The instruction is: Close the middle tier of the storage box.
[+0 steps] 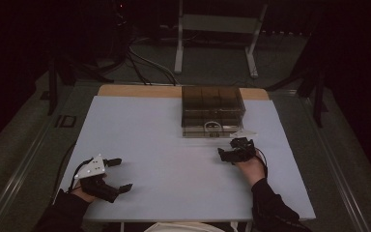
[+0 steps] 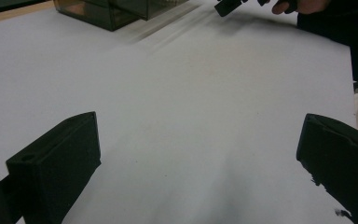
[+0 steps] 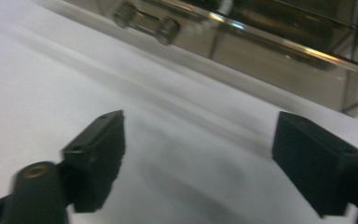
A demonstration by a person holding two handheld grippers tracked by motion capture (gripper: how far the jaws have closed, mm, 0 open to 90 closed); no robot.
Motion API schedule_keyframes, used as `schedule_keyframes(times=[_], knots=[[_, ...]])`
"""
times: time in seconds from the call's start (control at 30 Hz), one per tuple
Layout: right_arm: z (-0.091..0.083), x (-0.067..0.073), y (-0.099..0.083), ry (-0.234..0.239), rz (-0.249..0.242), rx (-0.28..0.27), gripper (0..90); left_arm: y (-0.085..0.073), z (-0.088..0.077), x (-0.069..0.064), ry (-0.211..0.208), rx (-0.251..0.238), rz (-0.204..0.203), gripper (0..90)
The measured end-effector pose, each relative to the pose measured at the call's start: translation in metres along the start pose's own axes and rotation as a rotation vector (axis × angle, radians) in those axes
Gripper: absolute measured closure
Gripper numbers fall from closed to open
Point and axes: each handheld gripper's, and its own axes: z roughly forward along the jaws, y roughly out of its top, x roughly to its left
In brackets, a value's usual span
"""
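Jaws apart (both grippers) near smoked drawer box (image 1: 213, 111).

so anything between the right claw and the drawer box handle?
Nothing: bare white table between the right claw and the drawer box handle, seen in the right gripper view.

I count one tabletop (image 1: 174, 145), pale with a wooden strip at its far edge. One smoky clear box (image 1: 213, 111) stands on it, with one handle (image 1: 212, 124) on its front. I have two grippers: the left gripper (image 1: 118, 175) and the right gripper (image 1: 227, 153), each with two black jaws. Two hands hold them. Beyond the tabletop I see one metal stand (image 1: 217, 29).
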Motion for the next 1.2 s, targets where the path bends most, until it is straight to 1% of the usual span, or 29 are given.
schedule_keyframes(times=[0.17, 0.2, 0.23, 0.33, 0.37, 0.4, 0.43, 0.47, 0.5, 0.53, 0.6, 0.67, 0.77, 0.83, 0.87, 0.97, 1.0, 1.1, 1.13, 1.2], knots=[[0.0009, -0.0028, -0.0007, -0.002, 0.009, 0.011, 24.6, 0.0001, 0.0001, 0.0001, 0.0, 0.0, 0.0, 1.0], [0.001, -0.0029, -0.0006, -0.001, 0.007, 0.013, 25.5, 0.0, 0.0, 0.0001, 0.0, 0.0, 0.0, 1.0], [0.001, -0.003, -0.0003, -0.004, 0.002, 0.011, 29.2, -0.0001, 0.0, 0.0002, 0.0, 0.0, -0.001, 1.0], [0.0012, -0.0026, 0.0001, -0.003, -0.006, 0.014, 31.8, 0.0001, -0.0001, 0.0002, 0.0, -0.002, -0.001, 1.0], [0.0018, -0.002, 0.0002, -0.011, -0.011, 0.018, 36.5, 0.0001, 0.0002, 0.0002, 0.001, 0.0, 0.0, 1.0], [0.0018, -0.002, 0.0002, -0.011, -0.011, 0.018, 36.5, 0.0001, 0.0002, 0.0002, 0.001, 0.0, 0.0, 1.0], [0.0022, -0.0017, 0.0, -0.02, -0.015, 0.017, 38.4, 0.0001, 0.0004, 0.0002, 0.0, 0.0, 0.0, 1.0], [0.0025, -0.0012, 0.0, -0.035, -0.02, 0.021, 43.0, 0.0002, 0.0005, 0.0002, -0.001, 0.0, 0.0, 1.0], [0.0025, -0.0012, 0.0, -0.035, -0.02, 0.021, 43.0, 0.0003, 0.0004, 0.0001, 0.0, 0.0, 0.0, 1.0], [0.0023, -0.0002, 0.0003, -0.049, -0.032, 0.02, 47.5, 0.0002, 0.0004, 0.0002, 0.0, 0.0, -0.001, 1.0], [0.0016, 0.0006, 0.0009, -0.047, -0.035, 0.018, 55.8, 0.0002, 0.0006, 0.0002, 0.0, -0.001, -0.001, 1.0], [0.0011, 0.0011, 0.0016, -0.045, -0.04, 0.012, 61.9, 0.0001, 0.0008, -0.0001, 0.0, 0.001, 0.0, 1.0], [0.0009, 0.0021, 0.002, -0.052, -0.042, 0.008, 67.3, 0.0002, 0.0004, -0.0003, 0.0, 0.001, 0.001, 1.0], [0.0008, 0.0023, 0.0019, -0.055, -0.045, 0.008, 68.3, 0.0002, 0.0004, -0.0002, 0.0, 0.0, 0.0, 1.0], [0.0004, 0.0025, 0.0018, -0.062, -0.042, 0.007, 73.2, 0.0003, 0.0004, -0.0001, 0.0, 0.0, 0.0, 1.0], [-0.0002, 0.0013, 0.0023, -0.061, -0.037, 0.002, 78.9, 0.0002, 0.0006, 0.0, 0.0, 0.001, 0.0, 1.0], [-0.0002, 0.0013, 0.0023, -0.061, -0.037, 0.002, 78.9, 0.0002, 0.0006, 0.0, 0.0, 0.001, 0.0, 1.0], [-0.0015, 0.001, 0.003, -0.059, -0.029, 0.0, 84.4, 0.0003, 0.0004, 0.0, 0.0, 0.0, 0.0, 1.0], [-0.0015, 0.001, 0.003, -0.059, -0.029, 0.0, 84.4, 0.0003, 0.0005, -0.0001, -0.001, -0.001, -0.001, 1.0], [-0.0022, 0.0014, 0.003, -0.055, -0.029, -0.001, 88.8, 0.0003, 0.0006, -0.0001, 0.0, 0.0, 0.0, 1.0]])
